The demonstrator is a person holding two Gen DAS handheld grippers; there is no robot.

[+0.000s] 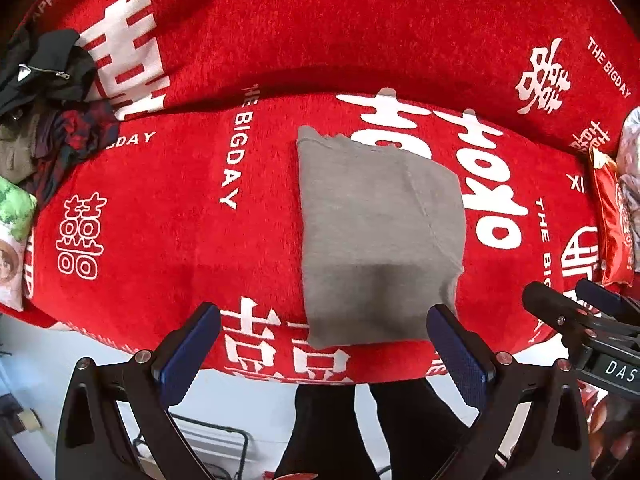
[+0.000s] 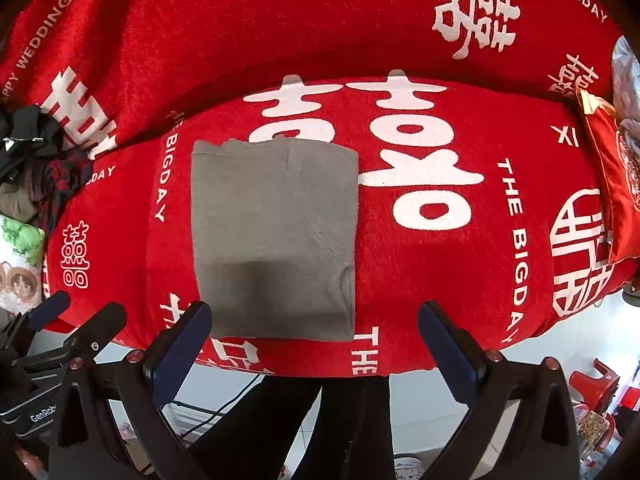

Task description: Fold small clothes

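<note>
A grey garment (image 1: 380, 236), folded into a neat rectangle, lies flat on the red blanket (image 1: 180, 220) near its front edge. It also shows in the right wrist view (image 2: 276, 236). My left gripper (image 1: 324, 344) is open and empty, held above the garment's near edge. My right gripper (image 2: 316, 340) is open and empty, held just in front of the garment's near right corner. The right gripper shows at the right edge of the left wrist view (image 1: 576, 304). The left gripper shows at the left edge of the right wrist view (image 2: 72, 320).
A pile of dark clothes (image 1: 52, 96) lies at the blanket's left end, also in the right wrist view (image 2: 36, 160). A red cushion (image 2: 616, 176) sits at the right end. A printed pillow (image 1: 12, 240) lies front left. White floor and dark legs (image 2: 320, 420) are below.
</note>
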